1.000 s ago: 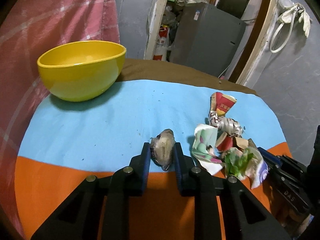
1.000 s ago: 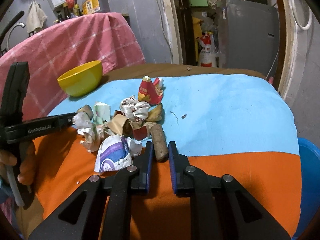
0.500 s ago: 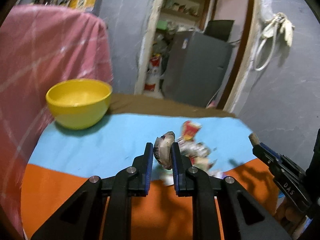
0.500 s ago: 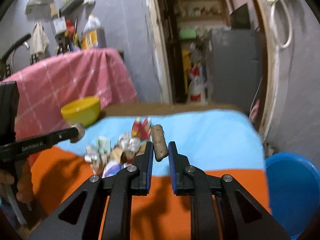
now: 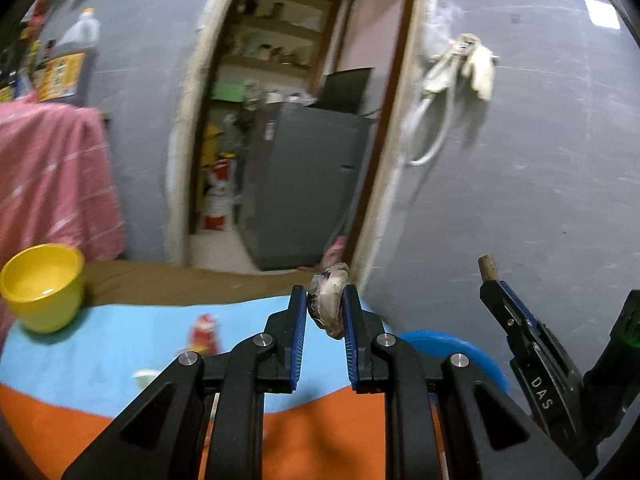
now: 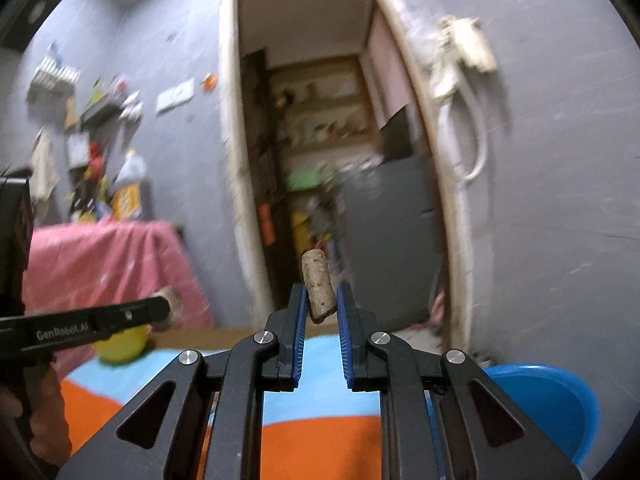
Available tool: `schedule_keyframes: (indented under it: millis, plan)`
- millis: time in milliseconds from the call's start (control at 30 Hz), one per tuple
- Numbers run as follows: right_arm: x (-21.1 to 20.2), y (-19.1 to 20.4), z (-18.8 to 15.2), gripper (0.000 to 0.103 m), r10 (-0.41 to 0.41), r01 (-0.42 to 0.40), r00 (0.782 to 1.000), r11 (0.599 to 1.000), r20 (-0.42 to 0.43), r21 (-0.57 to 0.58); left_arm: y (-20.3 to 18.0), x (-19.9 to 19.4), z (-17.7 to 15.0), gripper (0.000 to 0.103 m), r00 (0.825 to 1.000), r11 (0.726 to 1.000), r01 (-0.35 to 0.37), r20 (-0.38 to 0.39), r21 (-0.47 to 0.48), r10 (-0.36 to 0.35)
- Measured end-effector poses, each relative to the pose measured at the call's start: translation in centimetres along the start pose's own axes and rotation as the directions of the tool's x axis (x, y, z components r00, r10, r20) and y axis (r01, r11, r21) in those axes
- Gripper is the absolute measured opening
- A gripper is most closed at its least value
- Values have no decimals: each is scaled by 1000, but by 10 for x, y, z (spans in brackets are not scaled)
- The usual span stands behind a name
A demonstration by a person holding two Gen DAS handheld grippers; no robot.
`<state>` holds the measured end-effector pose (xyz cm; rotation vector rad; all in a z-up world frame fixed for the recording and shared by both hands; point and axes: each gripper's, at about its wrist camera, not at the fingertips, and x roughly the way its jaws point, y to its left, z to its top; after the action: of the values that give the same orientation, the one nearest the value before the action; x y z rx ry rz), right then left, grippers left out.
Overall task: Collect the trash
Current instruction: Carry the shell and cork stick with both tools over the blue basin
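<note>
Trash is in both claws, lifted off the table. In the left wrist view, going left to right: a pink checked cloth (image 5: pixel 48 176) fills the left edge, blurred; below it a yellow bowl (image 5: pixel 42 286) stands on the blue part of the table cover (image 5: pixel 120 344), with a band of brown table between it and the doorway. On the blue, a red scrap (image 5: pixel 204 330) and a pale one are smeared by blur and cannot be made out. At lower centre the left gripper (image 5: pixel 325 316) pinches a crumpled grey-brown wad (image 5: pixel 329 304) between its blue pads, the wad standing up past the fingertips. Just right of it, a blue bin (image 5: pixel 460 350) shows only as a curved rim, the rest hidden behind the gripper's black arms. At the lower right the right gripper (image 5: pixel 490 280) enters side-on, a cork-like stub poking from its tip; its body is cut off by the frame edge.

In the right wrist view the left gripper (image 6: pixel 166 306) reaches in from the left edge, with the bowl mostly hidden behind it and a hand (image 6: pixel 44 420) cut off at the lower left. At centre the right gripper (image 6: pixel 322 300) is pressed onto a tan cork-like stub (image 6: pixel 318 286), upright against the open doorway. At the lower right the bin's blue opening lies just past the table's edge, with open air between both claws and the grey wall (image 6: pixel 560 200).
</note>
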<state>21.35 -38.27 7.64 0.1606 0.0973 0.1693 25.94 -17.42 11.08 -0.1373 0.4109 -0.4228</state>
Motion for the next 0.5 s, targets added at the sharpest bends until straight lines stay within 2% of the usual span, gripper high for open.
schedule_keyframes:
  millis: [100,200,367,500]
  plan:
    - [-9,-21,6,13,-75,74,996,997,40,36,-24,18,6,15,998,998,57,-19,11,-57]
    - [-12,-41,7,13,-136,133,990,989,40,72,-46,37,7,15,993,994,104,-53,18,-103]
    - [-16,-74,3,13,-223,222,975,965,-7,143,-72,72,2,15,977,986,164,-139,10,-161]
    - [-19,-97,0,14,-283,288,958,939,-50,190,-86,98,-4,15,955,979,200,-215,-31,-202]
